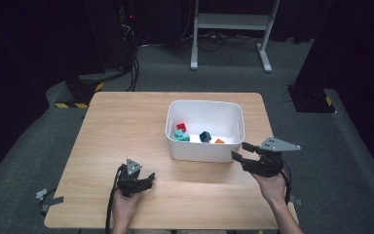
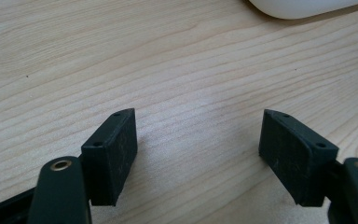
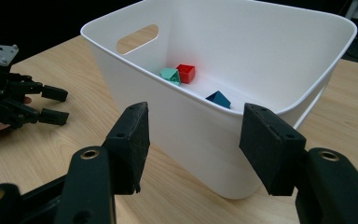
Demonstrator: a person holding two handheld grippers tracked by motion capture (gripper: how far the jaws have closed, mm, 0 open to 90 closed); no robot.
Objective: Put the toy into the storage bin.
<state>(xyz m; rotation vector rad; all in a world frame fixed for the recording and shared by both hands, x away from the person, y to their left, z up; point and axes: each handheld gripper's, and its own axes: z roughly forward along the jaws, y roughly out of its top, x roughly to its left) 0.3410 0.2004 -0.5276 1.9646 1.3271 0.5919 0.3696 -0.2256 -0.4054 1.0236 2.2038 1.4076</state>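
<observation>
A: High view first. Where is the white bin?

B: It stands on the wooden table, right of centre. Inside it lie a red block, a teal block, a dark blue block and an orange block. The right gripper sits at about 4 o'clock from the bin, close to its near right corner, jaws spread, nothing between them. The left gripper rests at about 7 o'clock from the bin, apart from it, low over the table.

A: Left gripper view?

B: The left gripper has its jaws wide apart over bare table. The bin's lower edge shows at 1 o'clock, well clear of the jaws.

A: Right gripper view?

B: The right gripper has its jaws spread, facing the bin's outer wall, near it; I cannot tell whether they touch. Past the rim, the red block lies just beside the teal block, with the dark blue block nearer. The left gripper shows at 9 o'clock, jaws parted, holding nothing
</observation>
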